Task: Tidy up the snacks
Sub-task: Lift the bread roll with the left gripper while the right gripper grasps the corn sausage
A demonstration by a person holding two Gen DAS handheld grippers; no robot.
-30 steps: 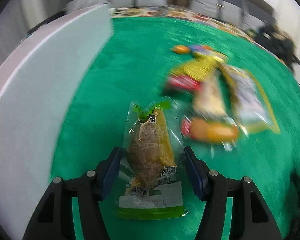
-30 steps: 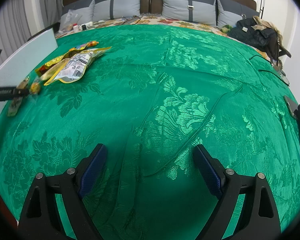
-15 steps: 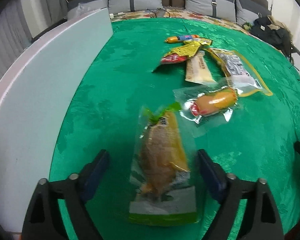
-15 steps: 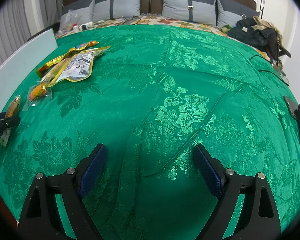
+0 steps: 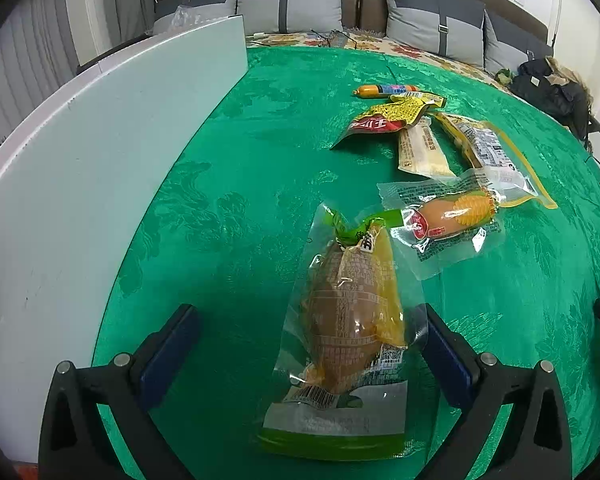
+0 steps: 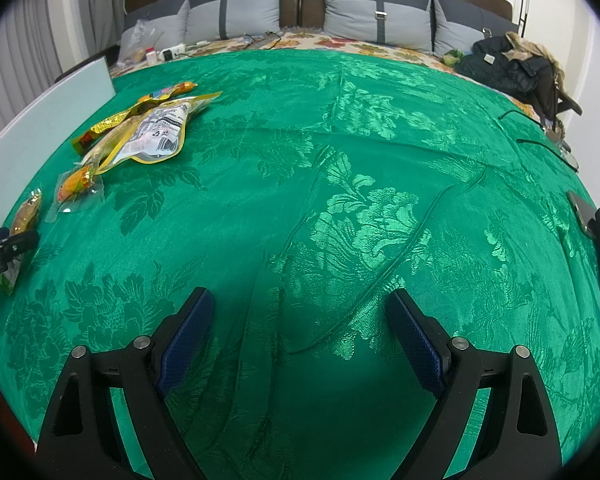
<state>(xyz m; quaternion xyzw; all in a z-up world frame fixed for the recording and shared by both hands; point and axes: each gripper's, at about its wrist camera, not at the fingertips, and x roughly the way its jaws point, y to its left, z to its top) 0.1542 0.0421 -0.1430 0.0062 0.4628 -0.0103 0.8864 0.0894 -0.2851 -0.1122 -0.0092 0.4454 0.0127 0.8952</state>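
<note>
Now the left gripper (image 5: pixel 306 354) is opening its jaws around the green-edged snack pack (image 5: pixel 350 320) lying released on the green cloth (image 5: pixel 236 184), while five other snacks (image 5: pixel 440 148) are waiting unsorted beyond.

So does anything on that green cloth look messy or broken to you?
Nothing looks torn or spilled. The snacks at the back are just a loose heap: the red-and-yellow packet, beige bar and big pouch overlap at odd angles. The nearest pouch lies flat, apart, between the opening left claw.

Clear green-edged snack pouch (image 5: pixel 350 320) lies flat on green cloth (image 5: pixel 236 216), near five more snack packets (image 5: pixel 440 148)
</note>
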